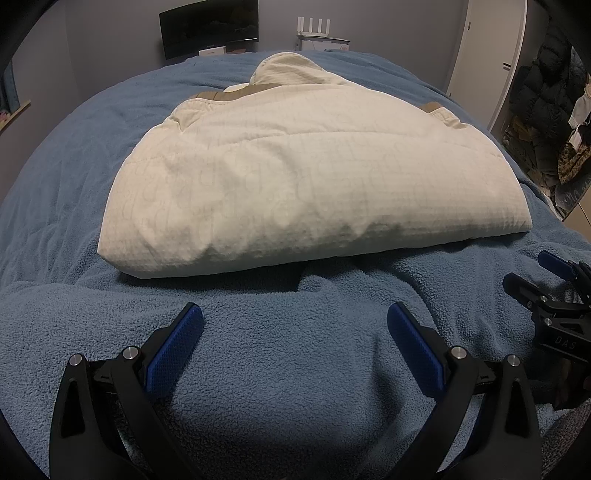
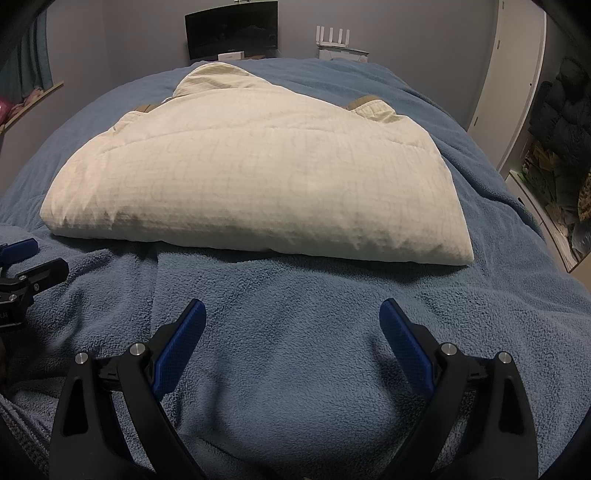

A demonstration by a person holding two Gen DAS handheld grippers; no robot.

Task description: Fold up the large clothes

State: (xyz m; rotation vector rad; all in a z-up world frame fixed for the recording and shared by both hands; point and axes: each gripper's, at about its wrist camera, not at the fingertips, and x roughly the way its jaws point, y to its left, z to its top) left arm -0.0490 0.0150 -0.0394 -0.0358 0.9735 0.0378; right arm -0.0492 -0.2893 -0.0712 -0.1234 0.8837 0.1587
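Note:
A cream quilted garment point(image 1: 295, 177) with tan trim lies folded into a thick rectangle on the blue fleece bed cover point(image 1: 288, 350); it also shows in the right wrist view point(image 2: 266, 184). My left gripper point(image 1: 295, 317) is open and empty, a short way in front of the garment's near fold. My right gripper point(image 2: 292, 314) is open and empty, also just short of the near fold. The right gripper shows at the right edge of the left wrist view point(image 1: 546, 280), and the left gripper at the left edge of the right wrist view point(image 2: 29, 258).
The blue bed cover point(image 2: 295, 350) spreads around the garment on all sides. A dark monitor point(image 1: 208, 27) and a white router point(image 1: 314, 31) stand against the far wall. A white wardrobe point(image 2: 517, 81) and piled dark clothes point(image 2: 565, 110) are at the right.

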